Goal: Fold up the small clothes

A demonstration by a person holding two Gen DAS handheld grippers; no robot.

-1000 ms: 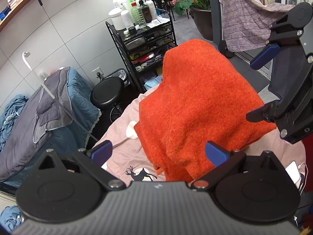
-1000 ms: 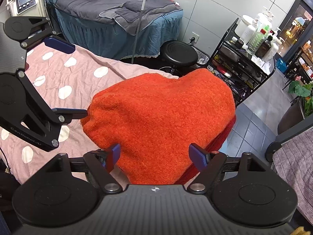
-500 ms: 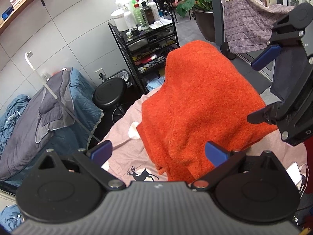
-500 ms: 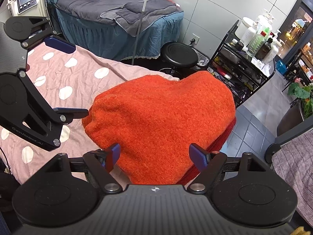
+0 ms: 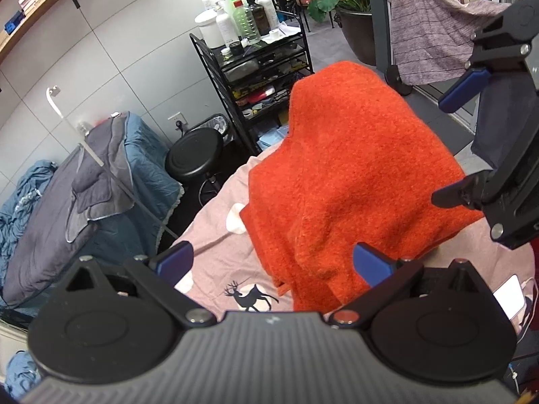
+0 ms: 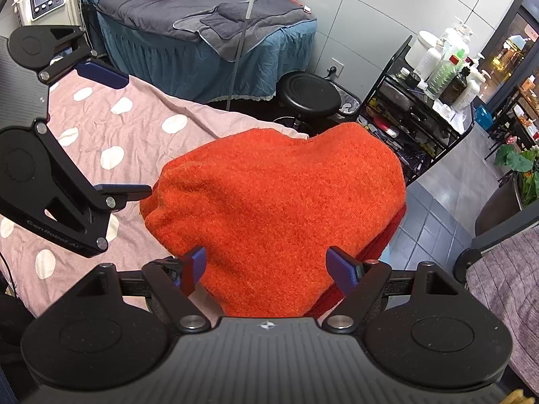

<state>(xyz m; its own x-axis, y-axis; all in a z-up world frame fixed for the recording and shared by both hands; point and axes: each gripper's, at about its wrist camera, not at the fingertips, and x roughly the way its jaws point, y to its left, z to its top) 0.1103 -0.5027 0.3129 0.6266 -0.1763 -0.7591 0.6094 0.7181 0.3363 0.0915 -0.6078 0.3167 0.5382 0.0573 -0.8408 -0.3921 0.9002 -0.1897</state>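
Observation:
An orange knitted garment (image 5: 350, 175) (image 6: 276, 208) lies folded in a thick pile on the pink polka-dot bedsheet (image 5: 215, 235) (image 6: 134, 131), at the bed's end. My left gripper (image 5: 273, 262) hovers over its near edge, open, nothing between the fingers. My right gripper (image 6: 266, 266) stands open over the garment's other side, also empty. Each gripper shows in the other's view: the right gripper (image 5: 461, 144) at the right edge, the left gripper (image 6: 114, 134) at the left edge, one finger near the garment's edge.
A black wire cart (image 5: 256, 67) (image 6: 417, 111) with bottles stands past the bed's end, a black stool (image 5: 195, 151) (image 6: 310, 91) beside it. A blue-skirted bed with grey covers (image 5: 84, 175) (image 6: 202, 23) lies beyond. A phone (image 5: 508, 296) rests on the sheet.
Both grippers have drawn slightly back from the orange garment; the garment lies still. Both stay open.

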